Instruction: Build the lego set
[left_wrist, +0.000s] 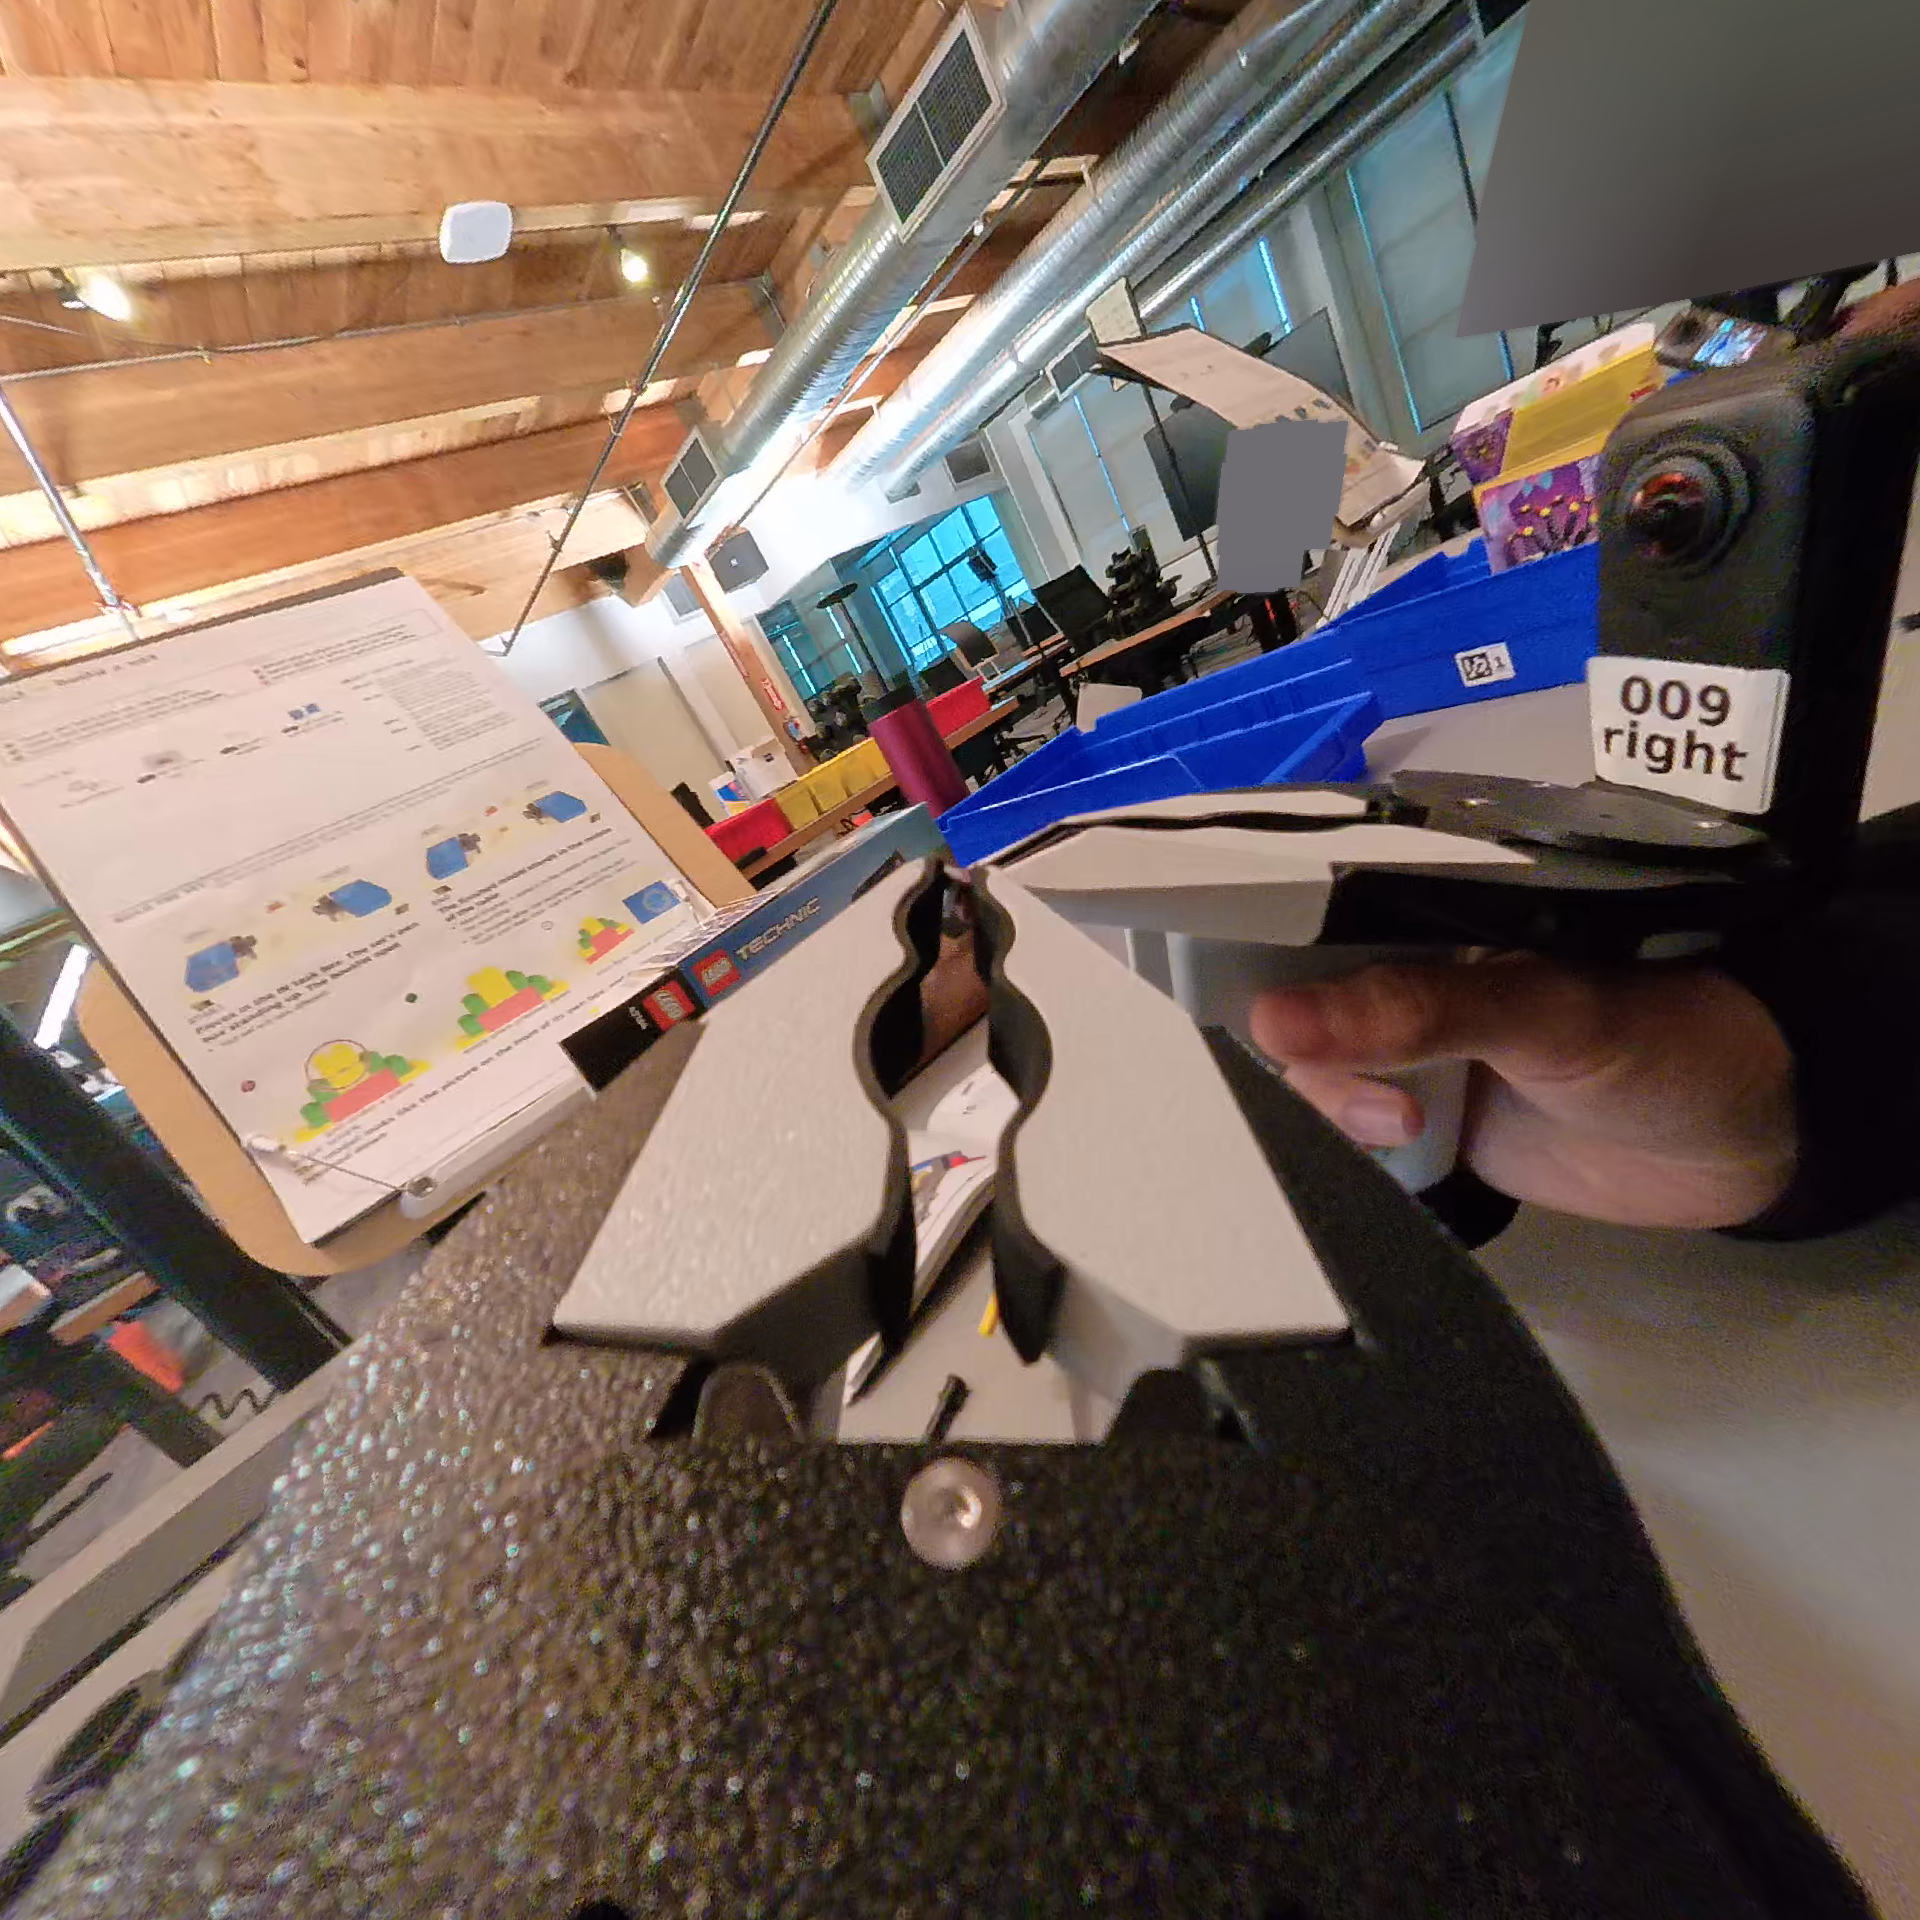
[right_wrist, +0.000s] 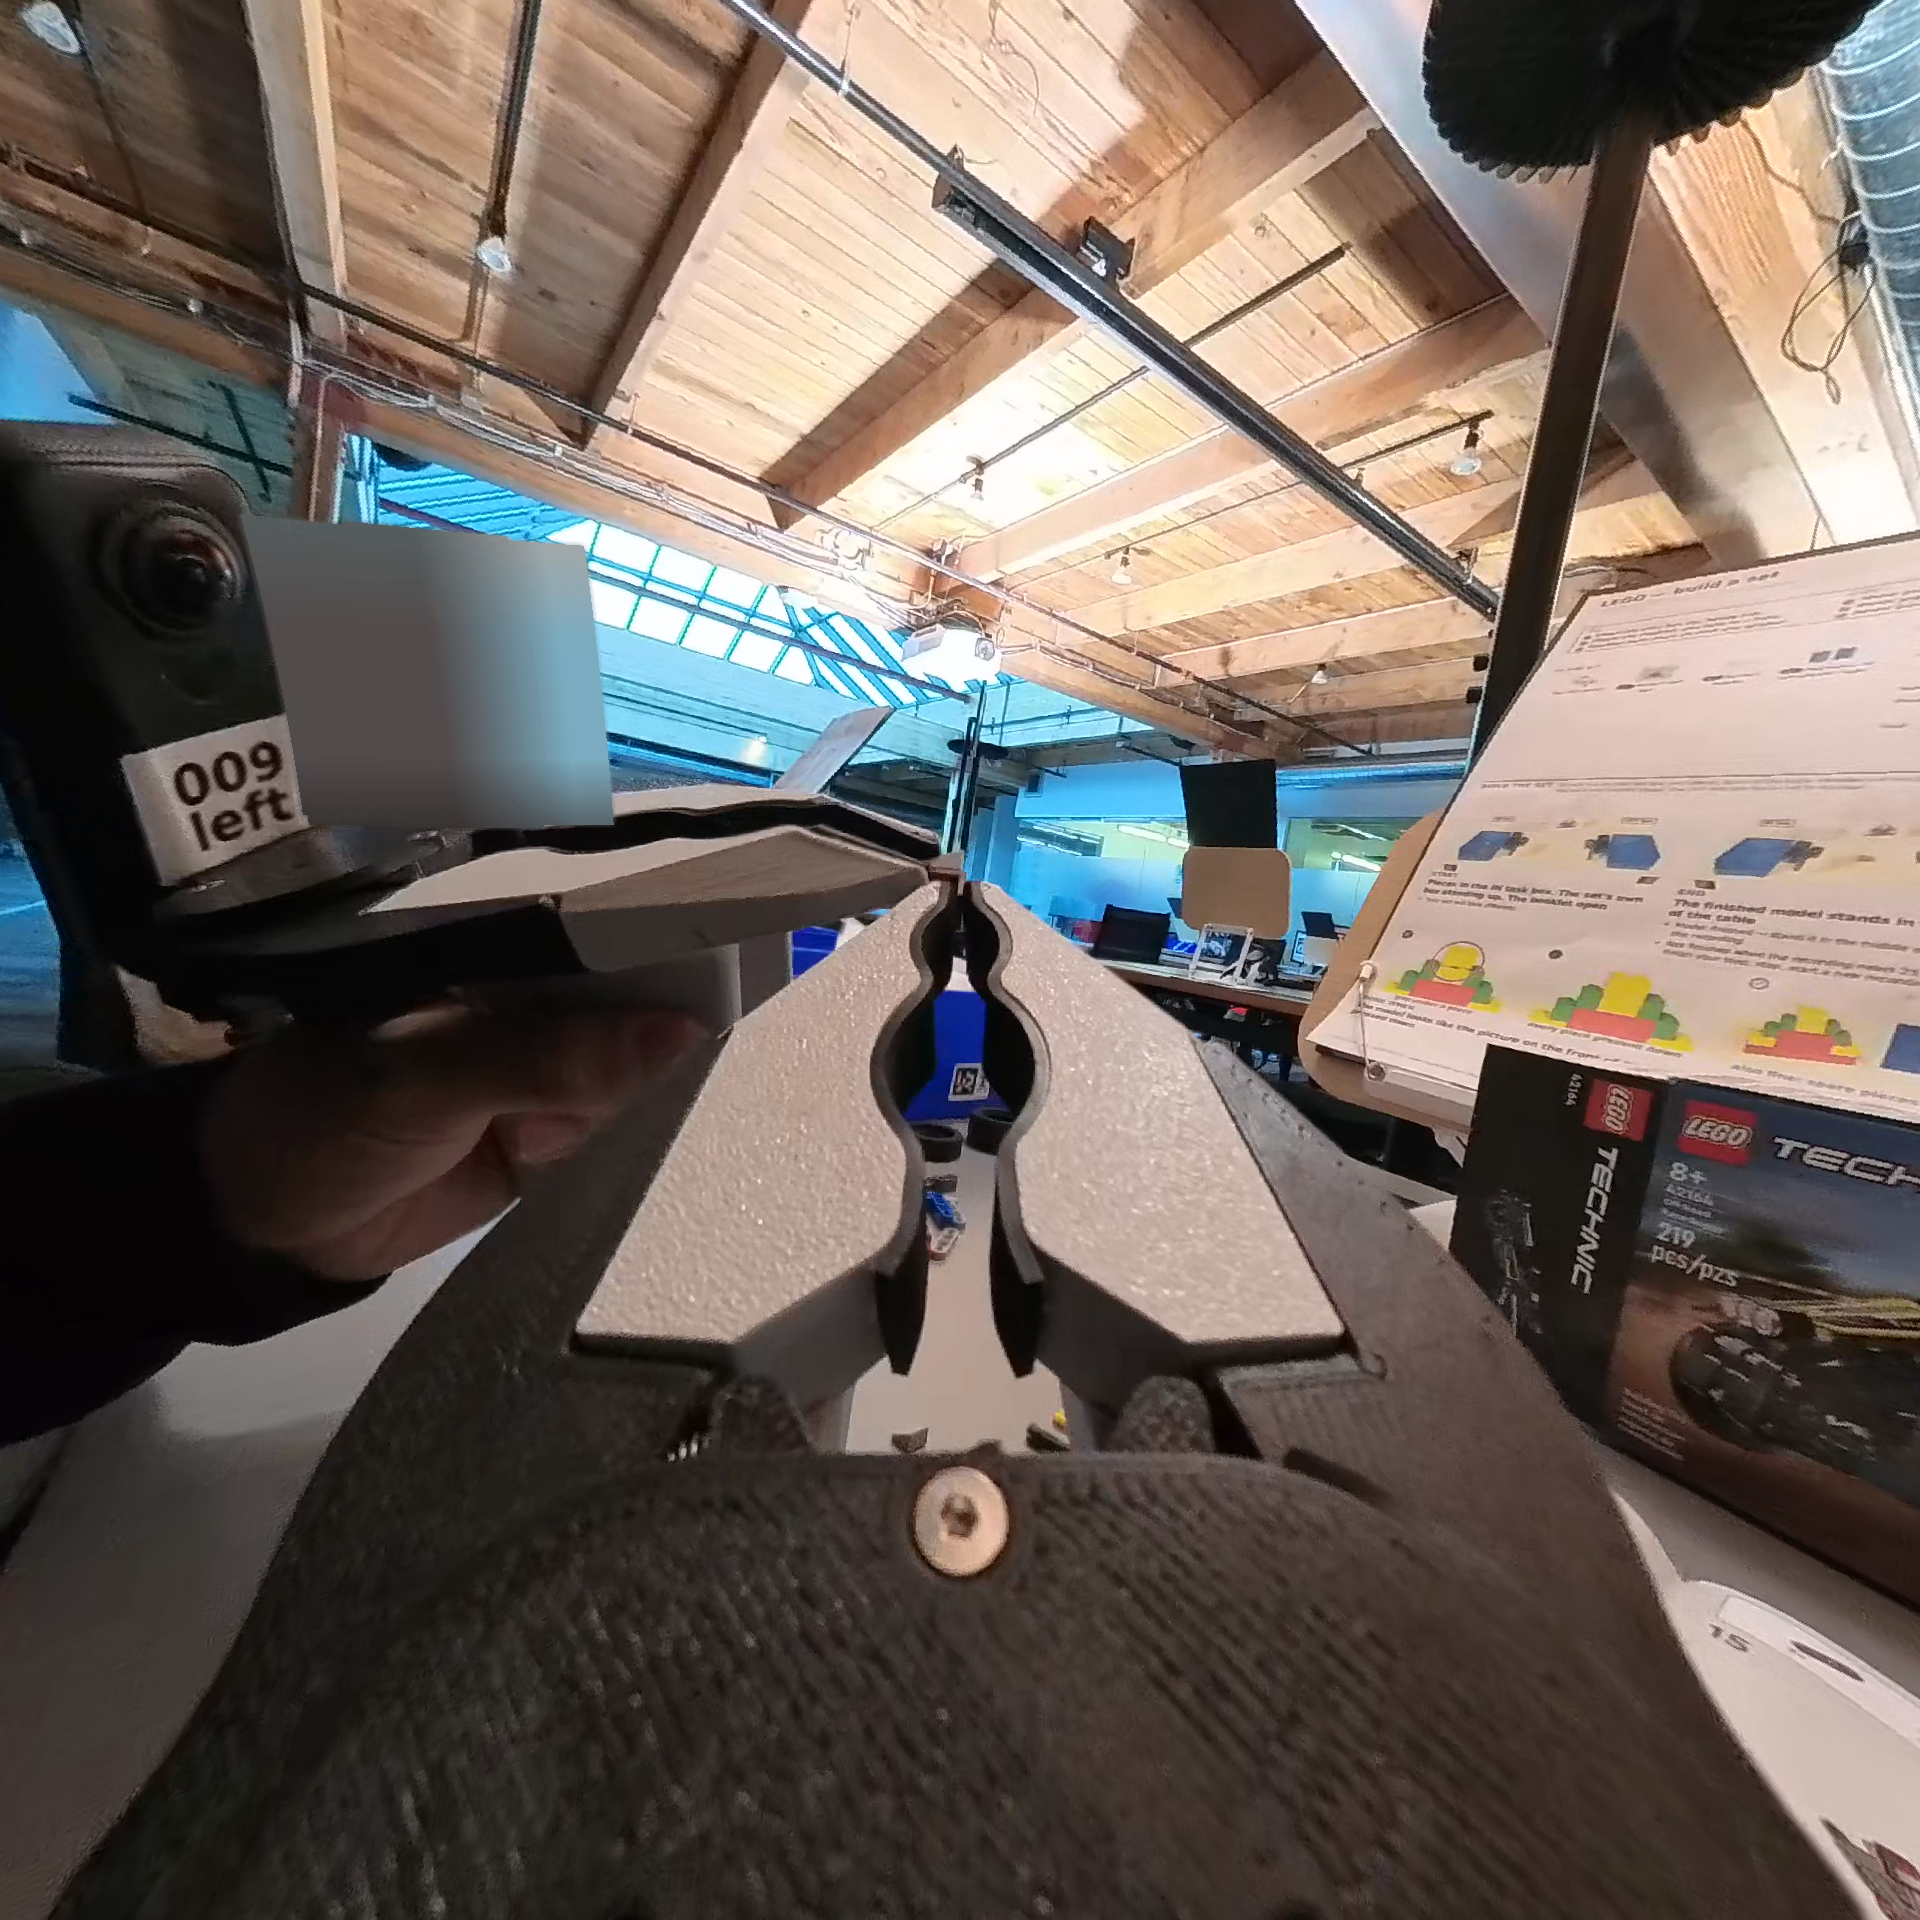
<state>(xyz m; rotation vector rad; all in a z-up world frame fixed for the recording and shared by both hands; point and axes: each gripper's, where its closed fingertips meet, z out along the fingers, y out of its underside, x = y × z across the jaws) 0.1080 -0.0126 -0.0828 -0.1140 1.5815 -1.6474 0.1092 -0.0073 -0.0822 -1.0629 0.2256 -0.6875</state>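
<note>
Both grippers are held up above the table with their tips meeting. In the left wrist view my left gripper (left_wrist: 962, 879) is shut, and the right gripper (left_wrist: 992, 844) reaches in from the right, also shut. In the right wrist view my right gripper (right_wrist: 954, 889) is shut on a tiny tan piece (right_wrist: 948, 864). The left gripper (right_wrist: 928, 854) comes in from the left and touches that same spot. Whether the left one grips anything is hidden. Loose small pieces (right_wrist: 940, 1216) and black tyres (right_wrist: 966, 1132) lie on the table below.
The black set box (right_wrist: 1714, 1278) stands on the right, and also shows in the left wrist view (left_wrist: 748, 956). An instruction sheet on a clipboard (left_wrist: 312, 883) stands behind it. An open booklet (left_wrist: 945, 1195) lies on the table. Blue bins (left_wrist: 1247, 738) line the far side. A hand (left_wrist: 1507, 1101) holds the right gripper. Less than 4 cm separates the two grippers' tips.
</note>
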